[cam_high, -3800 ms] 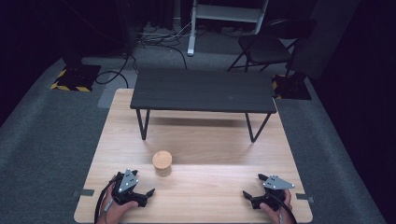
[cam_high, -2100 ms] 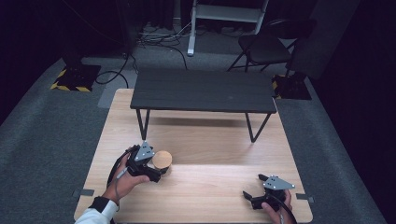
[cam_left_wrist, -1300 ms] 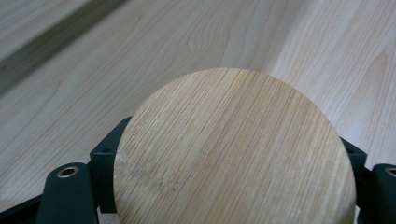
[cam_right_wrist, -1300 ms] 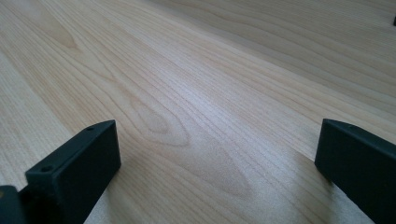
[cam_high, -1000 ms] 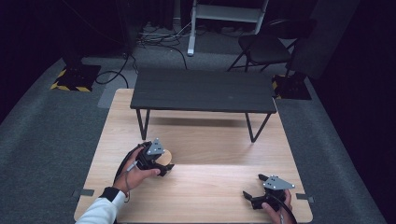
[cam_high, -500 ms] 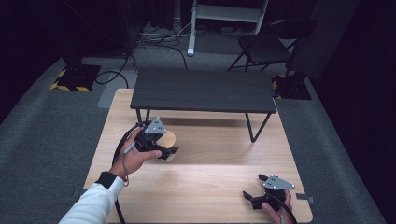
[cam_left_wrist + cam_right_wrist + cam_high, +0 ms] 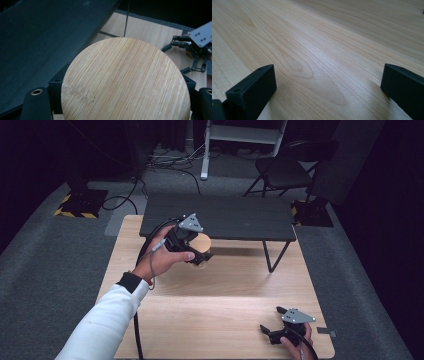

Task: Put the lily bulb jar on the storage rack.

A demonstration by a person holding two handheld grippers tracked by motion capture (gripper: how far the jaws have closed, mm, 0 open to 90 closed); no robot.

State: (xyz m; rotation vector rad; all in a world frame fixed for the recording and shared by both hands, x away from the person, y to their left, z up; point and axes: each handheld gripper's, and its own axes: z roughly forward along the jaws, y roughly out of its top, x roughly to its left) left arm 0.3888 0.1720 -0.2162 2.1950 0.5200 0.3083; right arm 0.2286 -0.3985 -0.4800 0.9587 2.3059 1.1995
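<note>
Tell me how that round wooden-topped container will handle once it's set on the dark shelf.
The container, clamped in the left gripper, looks stiff: its bamboo-grain lid shows no flex. It is probably light, since one hand lifts it. Upright on the dark shelf it should sit steady, but its round shape could roll if tipped sideways.

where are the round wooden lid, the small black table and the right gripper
round wooden lid (image 7: 125, 80): left gripper view, middle of its flat top.
small black table (image 7: 235, 215): high view, bare part of its dark top.
right gripper (image 7: 270, 320): high view, midway between its fingertips.
</note>
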